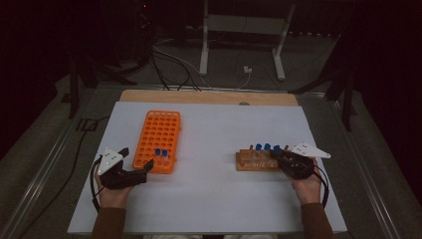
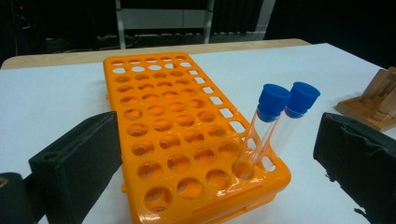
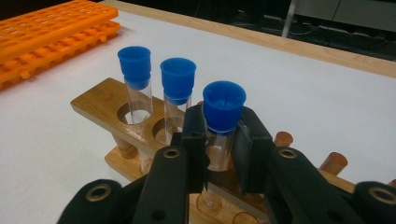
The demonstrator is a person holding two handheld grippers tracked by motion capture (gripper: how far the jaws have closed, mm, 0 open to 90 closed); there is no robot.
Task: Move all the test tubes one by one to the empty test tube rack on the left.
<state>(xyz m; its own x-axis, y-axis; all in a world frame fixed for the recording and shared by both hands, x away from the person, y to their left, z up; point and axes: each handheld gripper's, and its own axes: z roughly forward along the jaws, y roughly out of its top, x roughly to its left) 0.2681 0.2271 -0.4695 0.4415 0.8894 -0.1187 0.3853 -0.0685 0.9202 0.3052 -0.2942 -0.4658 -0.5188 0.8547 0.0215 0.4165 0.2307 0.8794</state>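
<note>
Three blue-capped tubes are standing in a wooden rack (image 3: pixel 109 105) on the white table (image 1: pixel 209 199), where the right gripper (image 3: pixel 219 140) is closing its jaws around the nearest tube (image 3: pixel 223 122). Two more tubes (image 2: pixel 275 126) are sitting in a near corner of the orange rack (image 2: pixel 177 135), with the left gripper (image 1: pixel 130 164) resting wide open and empty beside it.

No legible text, label, brand, number or sign appears on any surface. The orange rack (image 2: pixel 187 135), the wooden rack (image 3: pixel 140 126) and the blue-capped tubes (image 3: pixel 223 116) carry no readable markings.
</note>
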